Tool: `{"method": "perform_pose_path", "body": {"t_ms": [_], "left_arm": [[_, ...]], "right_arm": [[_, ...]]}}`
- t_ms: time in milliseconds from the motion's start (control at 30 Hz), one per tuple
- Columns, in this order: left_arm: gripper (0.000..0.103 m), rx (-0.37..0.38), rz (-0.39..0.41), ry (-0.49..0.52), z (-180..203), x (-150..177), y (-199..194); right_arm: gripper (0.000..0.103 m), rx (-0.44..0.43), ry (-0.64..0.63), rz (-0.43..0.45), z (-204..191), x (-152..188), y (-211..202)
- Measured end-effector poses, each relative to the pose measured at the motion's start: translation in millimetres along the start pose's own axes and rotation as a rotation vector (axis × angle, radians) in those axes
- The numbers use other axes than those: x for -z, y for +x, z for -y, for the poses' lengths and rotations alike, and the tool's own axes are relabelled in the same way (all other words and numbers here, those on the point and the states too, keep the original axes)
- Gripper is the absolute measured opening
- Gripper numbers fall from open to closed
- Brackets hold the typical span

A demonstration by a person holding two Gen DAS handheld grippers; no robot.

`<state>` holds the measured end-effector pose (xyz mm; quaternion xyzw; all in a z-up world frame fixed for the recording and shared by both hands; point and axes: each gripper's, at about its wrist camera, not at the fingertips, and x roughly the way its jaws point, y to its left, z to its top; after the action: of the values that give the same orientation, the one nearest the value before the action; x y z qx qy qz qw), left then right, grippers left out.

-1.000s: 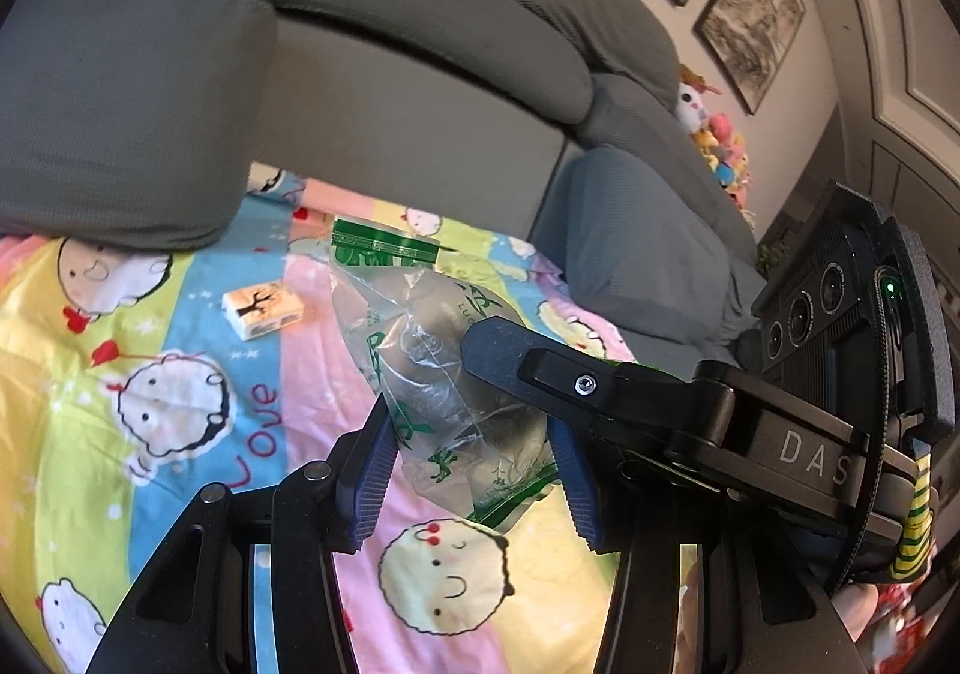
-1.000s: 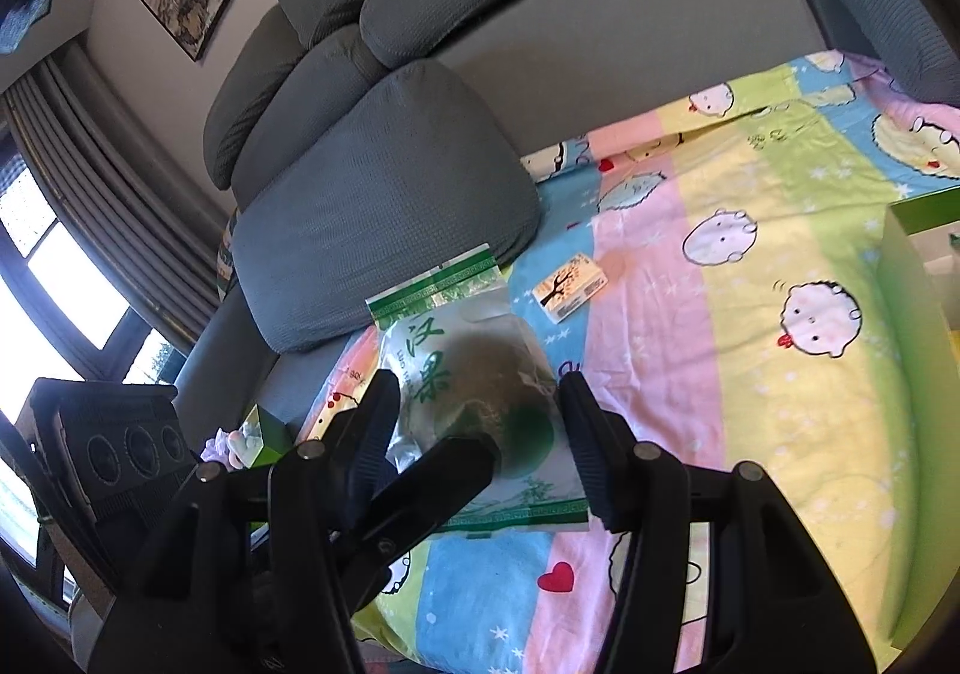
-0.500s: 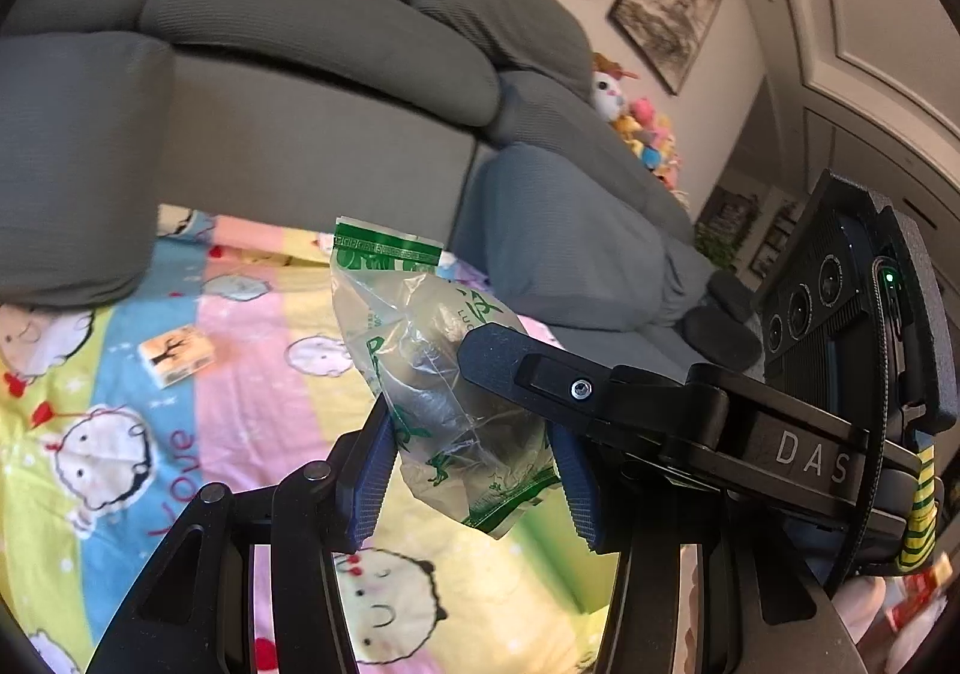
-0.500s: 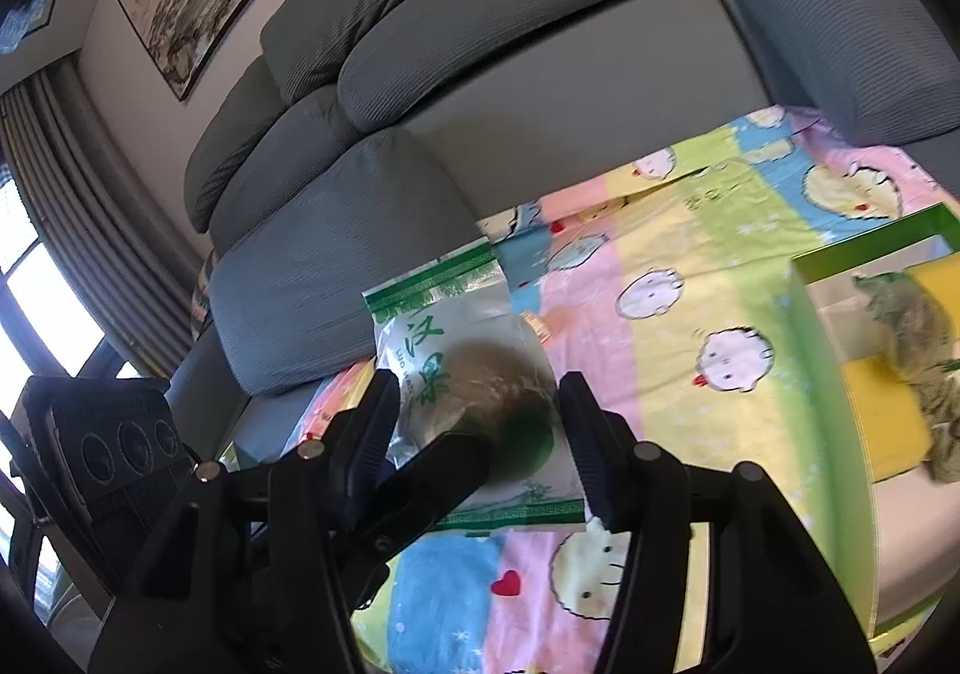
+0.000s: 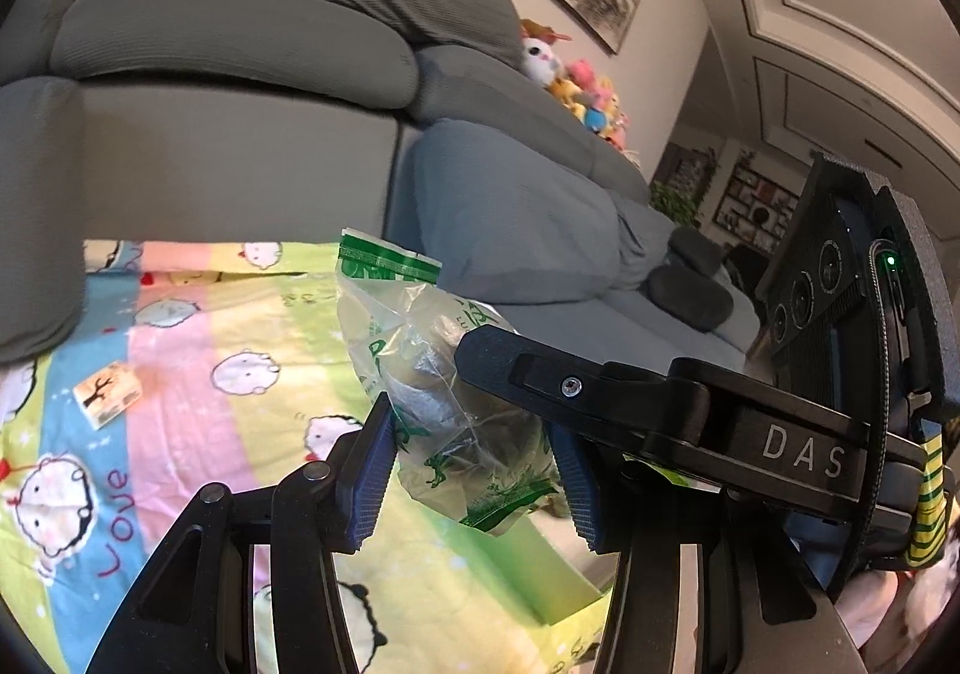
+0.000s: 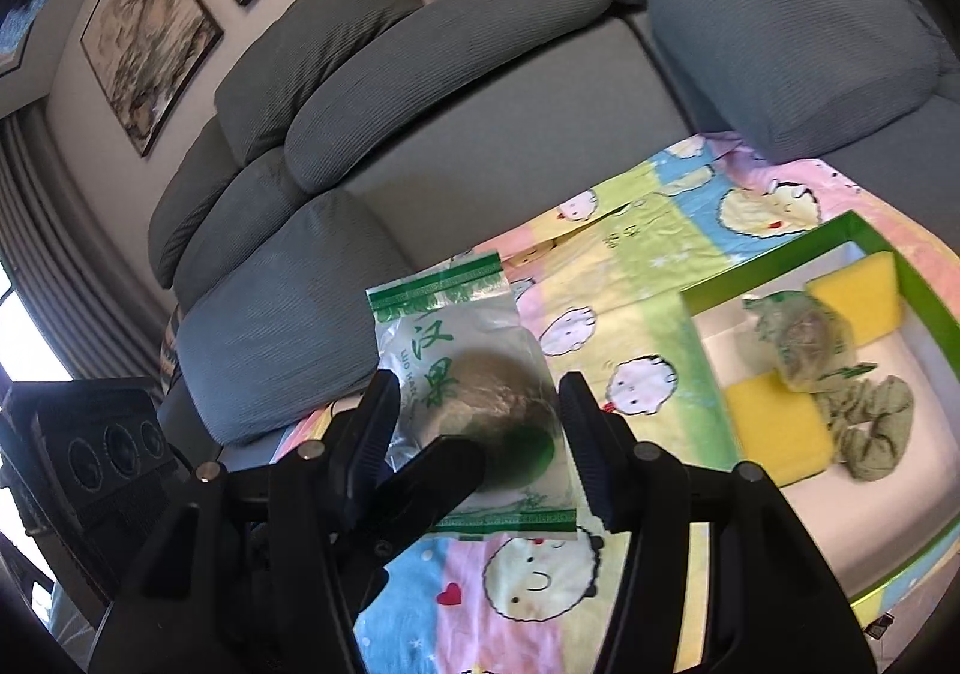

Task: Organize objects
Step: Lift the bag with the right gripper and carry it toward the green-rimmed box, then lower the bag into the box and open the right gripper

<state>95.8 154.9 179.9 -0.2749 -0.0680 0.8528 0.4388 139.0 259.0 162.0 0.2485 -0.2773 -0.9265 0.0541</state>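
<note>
Both grippers clamp one clear zip bag (image 6: 468,392) printed with green characters, a brown round fruit inside. The right gripper (image 6: 477,449) has its jaws clenched on the bag's lower half; the left gripper (image 5: 471,470) grasps it too. The bag is held above the cartoon-print blanket (image 6: 606,278) on the grey sofa (image 6: 456,92), long axis upright, green zip strip pointing up and away. Right of it sits a green-rimmed box (image 6: 774,254) holding another bagged fruit (image 6: 801,341), yellow sponges (image 6: 855,290) and a green cloth (image 6: 873,425). A small carton (image 5: 108,393) lies on the blanket.
</note>
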Motion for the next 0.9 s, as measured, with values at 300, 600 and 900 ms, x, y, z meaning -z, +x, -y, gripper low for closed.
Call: {"method": "perform_pose_path", "body": {"t_ms": [300, 600, 900], "left_arm": [[0.051, 0.058, -0.042, 0.041, 25, -2, 26], [0.051, 0.085, -0.098, 0.090, 52, -3, 50], [0.051, 0.093, -0.143, 0.138, 81, 1, 72]], "right_arm": [[0.054, 0.054, 0.055, 0.045, 29, -3, -22], [0.054, 0.099, 0.120, 0.078, 59, -5, -40], [0.054, 0.097, 0.187, 0.101, 91, -2, -59]]}}
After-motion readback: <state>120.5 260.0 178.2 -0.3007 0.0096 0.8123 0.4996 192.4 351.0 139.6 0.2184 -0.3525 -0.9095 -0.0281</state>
